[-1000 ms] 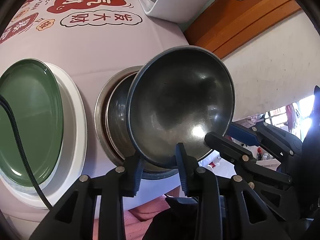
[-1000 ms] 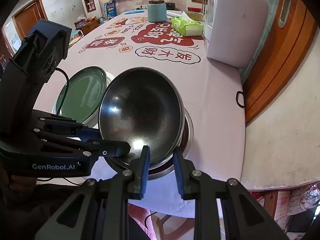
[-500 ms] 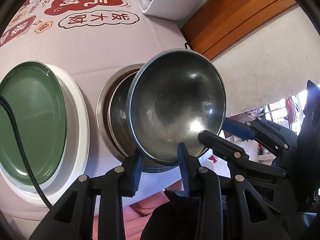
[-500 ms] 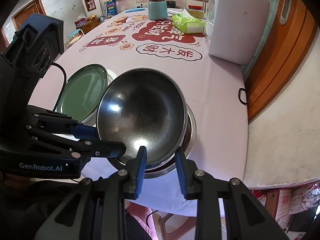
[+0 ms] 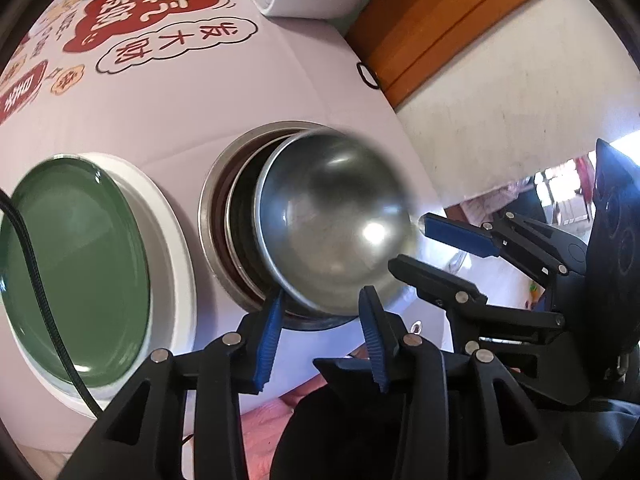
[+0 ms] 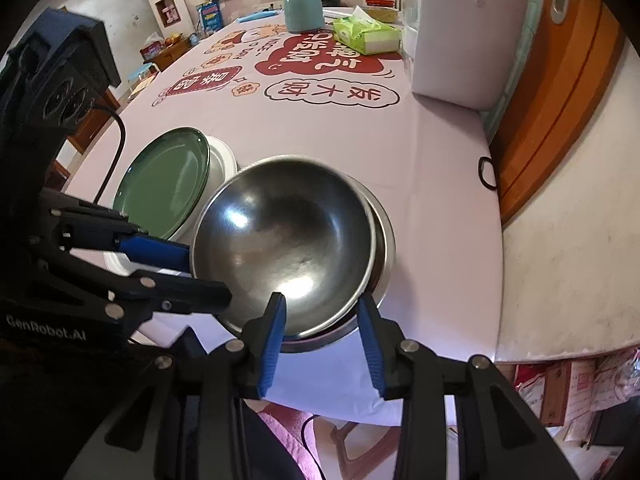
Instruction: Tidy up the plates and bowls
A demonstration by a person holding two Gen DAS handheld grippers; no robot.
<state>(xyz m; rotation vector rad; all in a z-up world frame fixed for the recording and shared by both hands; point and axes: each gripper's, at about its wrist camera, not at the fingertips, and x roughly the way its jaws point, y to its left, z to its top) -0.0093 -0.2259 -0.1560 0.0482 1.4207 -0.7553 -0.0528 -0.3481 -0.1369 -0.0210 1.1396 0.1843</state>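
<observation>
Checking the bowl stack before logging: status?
Left tool and right tool both opening, pads off the rim. Top steel bowl blurred, tilted, dropping into the nested bowls. Green plate on white plate beside, clear.

Right in front of my jaws the round shiny steel bowl (image 6: 288, 240) blocks the way. The green plate on a white plate (image 6: 168, 188) sits close on its left. Farther back, the pink bench (image 6: 328, 132) is bare up to the tall white box (image 6: 468, 28).
</observation>
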